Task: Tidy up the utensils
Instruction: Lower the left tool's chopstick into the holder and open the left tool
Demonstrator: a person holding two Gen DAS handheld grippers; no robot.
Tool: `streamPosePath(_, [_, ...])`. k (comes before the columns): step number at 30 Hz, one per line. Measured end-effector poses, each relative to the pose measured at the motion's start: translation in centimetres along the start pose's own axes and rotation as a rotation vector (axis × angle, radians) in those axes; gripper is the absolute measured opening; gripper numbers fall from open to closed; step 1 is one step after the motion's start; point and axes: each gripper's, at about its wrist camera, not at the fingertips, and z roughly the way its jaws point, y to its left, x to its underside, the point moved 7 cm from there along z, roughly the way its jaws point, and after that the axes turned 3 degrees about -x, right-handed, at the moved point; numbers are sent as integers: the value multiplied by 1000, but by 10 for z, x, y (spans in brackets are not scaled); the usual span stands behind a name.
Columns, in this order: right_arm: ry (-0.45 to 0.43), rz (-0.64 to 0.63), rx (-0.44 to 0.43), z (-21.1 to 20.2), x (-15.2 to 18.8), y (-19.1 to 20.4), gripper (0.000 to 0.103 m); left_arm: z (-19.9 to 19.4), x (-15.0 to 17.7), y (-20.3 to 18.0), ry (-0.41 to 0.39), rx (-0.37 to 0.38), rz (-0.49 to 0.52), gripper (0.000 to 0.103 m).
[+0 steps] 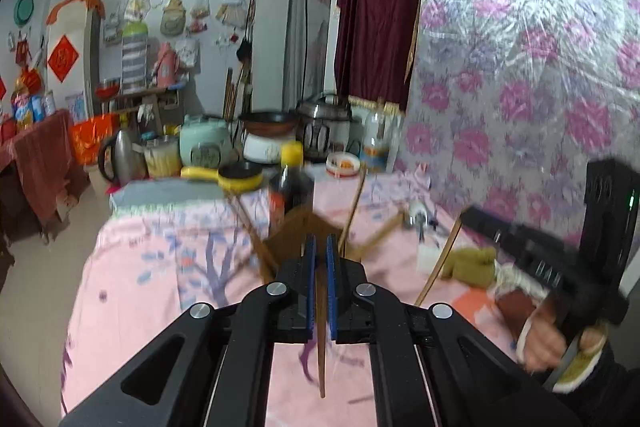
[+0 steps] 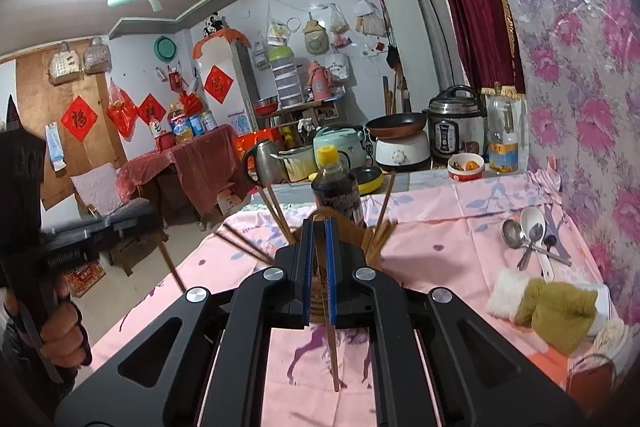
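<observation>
In the left wrist view, my left gripper (image 1: 321,243) is shut on a brown chopstick (image 1: 321,339) that hangs down between its blue pads. Just beyond it stands a wooden chopstick holder (image 1: 294,233) with several chopsticks (image 1: 354,211) leaning out of it. My right gripper (image 2: 318,227) is likewise shut on a chopstick (image 2: 332,347), right in front of the same holder (image 2: 376,239). Each gripper also shows in the other's view: the right gripper (image 1: 468,214) with its chopstick (image 1: 438,259), and the left gripper (image 2: 154,227) with its chopstick (image 2: 172,265).
A dark bottle (image 2: 336,189) with a yellow cap stands behind the holder on the pink tablecloth (image 2: 440,227). Spoons (image 2: 528,237) lie at the right near the floral wall, with olive knitted gloves (image 2: 556,311) nearer. Pots, a kettle and cookers (image 2: 456,123) crowd the far end.
</observation>
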Motion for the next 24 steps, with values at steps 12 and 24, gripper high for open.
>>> streamPosePath(12, [-158, -13, 50, 51, -103, 0, 7, 42, -119, -2, -171, -77, 55, 6])
streamPosePath(24, [-61, 11, 66, 117, -60, -26, 12, 120, -65, 36, -81, -79, -40, 15])
